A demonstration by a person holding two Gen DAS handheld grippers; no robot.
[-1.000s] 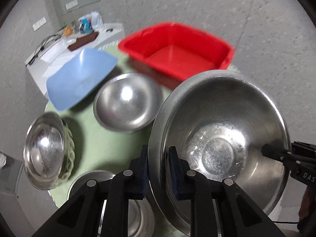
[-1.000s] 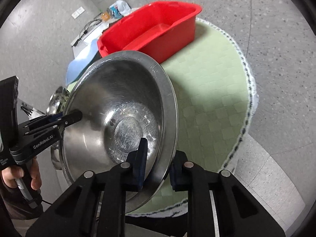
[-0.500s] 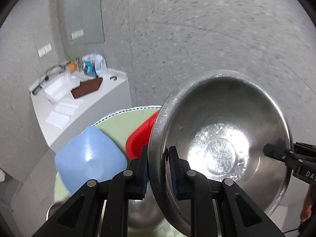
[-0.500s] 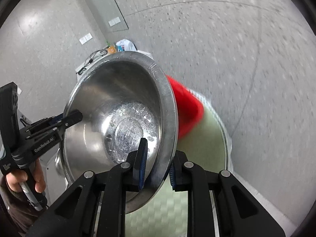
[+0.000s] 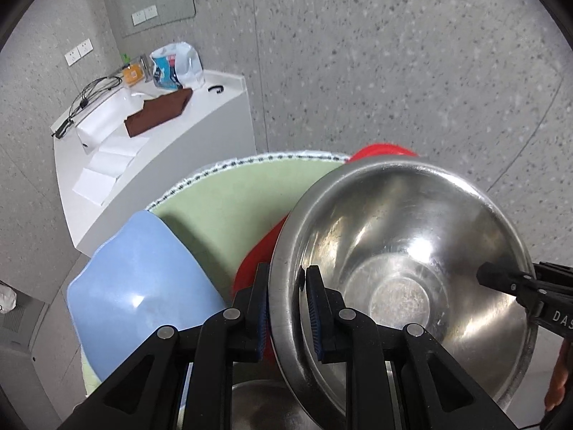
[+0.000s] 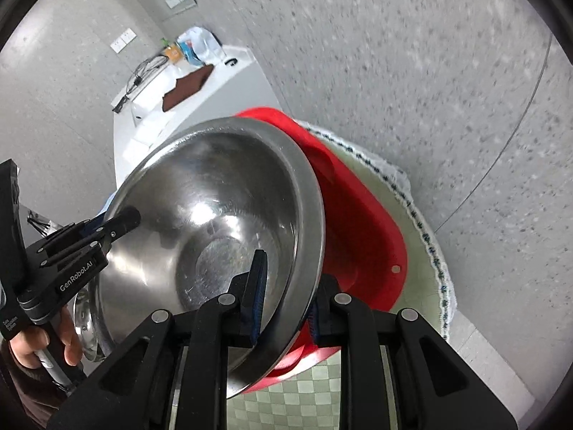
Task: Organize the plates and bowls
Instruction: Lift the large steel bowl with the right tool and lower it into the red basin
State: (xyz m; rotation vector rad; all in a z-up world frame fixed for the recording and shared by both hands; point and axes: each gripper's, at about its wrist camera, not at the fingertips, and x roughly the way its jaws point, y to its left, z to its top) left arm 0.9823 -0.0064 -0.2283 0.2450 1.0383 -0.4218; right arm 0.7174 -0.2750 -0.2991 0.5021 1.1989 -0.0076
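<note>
Both grippers hold one large steel bowl (image 5: 412,251) by opposite sides of its rim, lifted over the red tub (image 6: 358,222). My left gripper (image 5: 286,304) is shut on the bowl's left rim. My right gripper (image 6: 286,297) is shut on the bowl's (image 6: 215,215) right rim; it also shows in the left wrist view (image 5: 501,279). The bowl hides most of the red tub (image 5: 258,258) in the left wrist view. A blue plate (image 5: 136,286) lies to the left on the green mat (image 5: 232,200).
Another steel bowl (image 5: 258,405) lies below the held one, and one more (image 6: 84,319) shows at the left. A white counter (image 5: 150,125) with a brown cloth, cables and bags stands behind the table. The mat's patterned edge (image 6: 422,229) hangs over the round table's rim.
Both grippers have carried the large bowl up and then forward over the red tub. The views tilted up from the table and then back down a little. The grips have not changed.
</note>
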